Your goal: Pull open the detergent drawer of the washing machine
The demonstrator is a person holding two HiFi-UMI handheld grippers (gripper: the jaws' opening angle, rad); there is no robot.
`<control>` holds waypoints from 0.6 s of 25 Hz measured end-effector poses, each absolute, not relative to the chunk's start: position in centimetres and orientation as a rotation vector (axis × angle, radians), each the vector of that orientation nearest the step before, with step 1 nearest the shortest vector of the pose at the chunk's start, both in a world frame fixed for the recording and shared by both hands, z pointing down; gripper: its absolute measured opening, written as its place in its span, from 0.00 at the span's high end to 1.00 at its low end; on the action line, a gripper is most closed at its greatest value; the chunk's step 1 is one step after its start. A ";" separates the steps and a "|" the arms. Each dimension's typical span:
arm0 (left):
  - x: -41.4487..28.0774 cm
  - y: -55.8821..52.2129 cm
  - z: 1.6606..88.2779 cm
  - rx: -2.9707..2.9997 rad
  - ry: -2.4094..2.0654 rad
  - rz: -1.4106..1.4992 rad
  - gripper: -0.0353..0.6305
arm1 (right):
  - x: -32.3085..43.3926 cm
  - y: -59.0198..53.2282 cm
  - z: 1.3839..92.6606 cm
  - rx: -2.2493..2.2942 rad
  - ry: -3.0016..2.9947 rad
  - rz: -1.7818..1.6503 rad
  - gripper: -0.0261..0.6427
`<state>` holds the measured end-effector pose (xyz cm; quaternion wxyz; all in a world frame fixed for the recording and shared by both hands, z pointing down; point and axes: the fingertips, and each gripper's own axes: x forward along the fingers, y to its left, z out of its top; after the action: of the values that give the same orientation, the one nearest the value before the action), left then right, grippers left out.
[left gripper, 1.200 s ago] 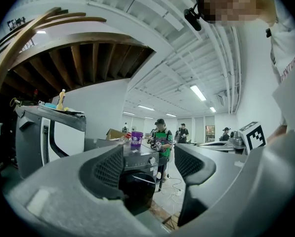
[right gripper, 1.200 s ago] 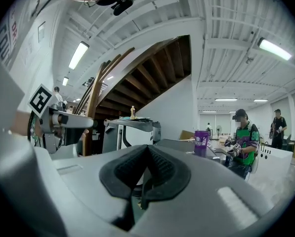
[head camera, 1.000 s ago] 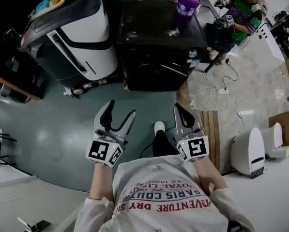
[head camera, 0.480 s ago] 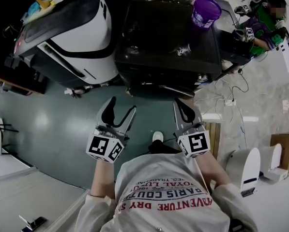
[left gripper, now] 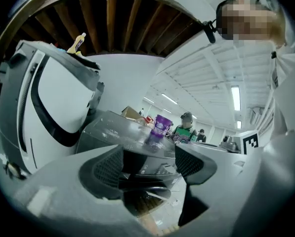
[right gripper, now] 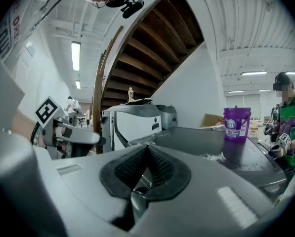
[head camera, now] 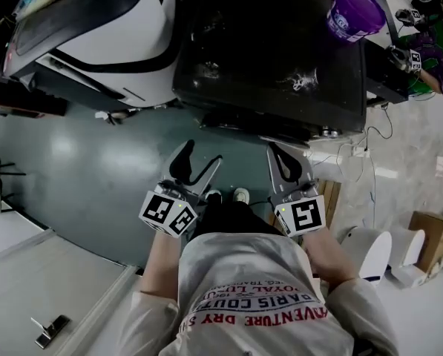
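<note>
Tools short of the washer front

Ahead, the dark washing machine fills the top of the head view, with a purple cup on its lid. The left tool hangs released over the green floor just before the machine's front, with nothing between its jaws. Beside it, the right tool is clenched on nothing, pads meeting. The detergent drawer cannot be picked out on the dark front.

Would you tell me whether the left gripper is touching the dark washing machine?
Apart. The head view shows green floor between the open left gripper and the front of the dark washing machine.
</note>
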<state>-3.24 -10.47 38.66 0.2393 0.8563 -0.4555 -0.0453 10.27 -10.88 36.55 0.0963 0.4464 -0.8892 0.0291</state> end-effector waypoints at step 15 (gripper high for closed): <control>-4.9 -17.8 51.3 1.987 -0.964 -0.453 0.39 | 8.2 -16.2 47.4 1.430 -2.520 0.148 0.96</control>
<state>-4.87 -17.79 51.31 0.4291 0.7960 -0.3864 -0.1816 8.19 -16.16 47.36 0.1199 0.4894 -0.8623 0.0505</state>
